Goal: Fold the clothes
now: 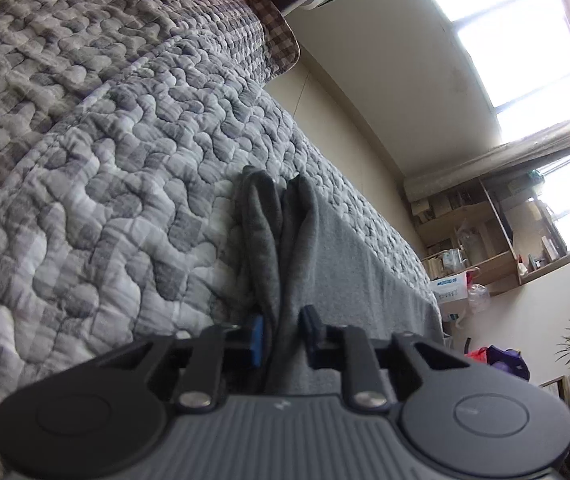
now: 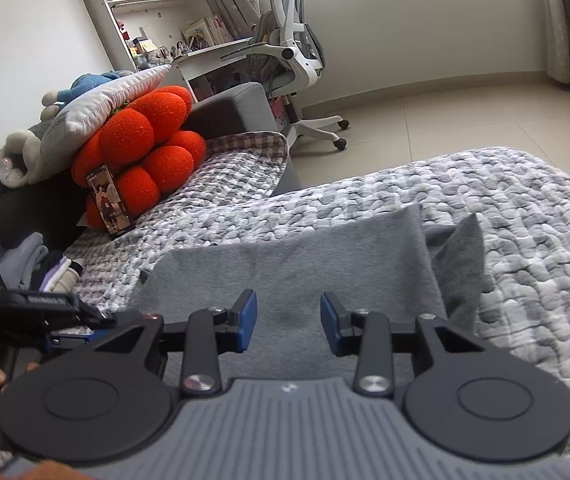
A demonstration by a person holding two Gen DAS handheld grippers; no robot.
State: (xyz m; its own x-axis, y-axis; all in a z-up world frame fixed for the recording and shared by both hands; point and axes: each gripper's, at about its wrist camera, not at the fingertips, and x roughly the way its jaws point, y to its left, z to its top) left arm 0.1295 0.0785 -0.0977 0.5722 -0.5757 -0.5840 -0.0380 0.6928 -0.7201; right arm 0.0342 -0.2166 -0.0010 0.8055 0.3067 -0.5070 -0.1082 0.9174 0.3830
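Two grippers work a grey garment (image 1: 325, 248) spread on a quilted bed (image 1: 105, 160). From the left wrist camera, the left gripper (image 1: 281, 340) pinches a bunched, doubled edge of the cloth between its blue pads, jaws drawn narrow on the fabric; the rest of the garment runs flat along the bed's edge toward the window side.

From the right wrist camera, the right gripper (image 2: 288, 322) hovers with jaws wide and nothing between them, just above the grey garment (image 2: 285, 264), which lies mostly smooth with one corner raised at the right. An orange cushion (image 2: 145, 148) and a phone (image 2: 109, 206) sit beyond. Folding looks begun, not finished: further folds likely remain.
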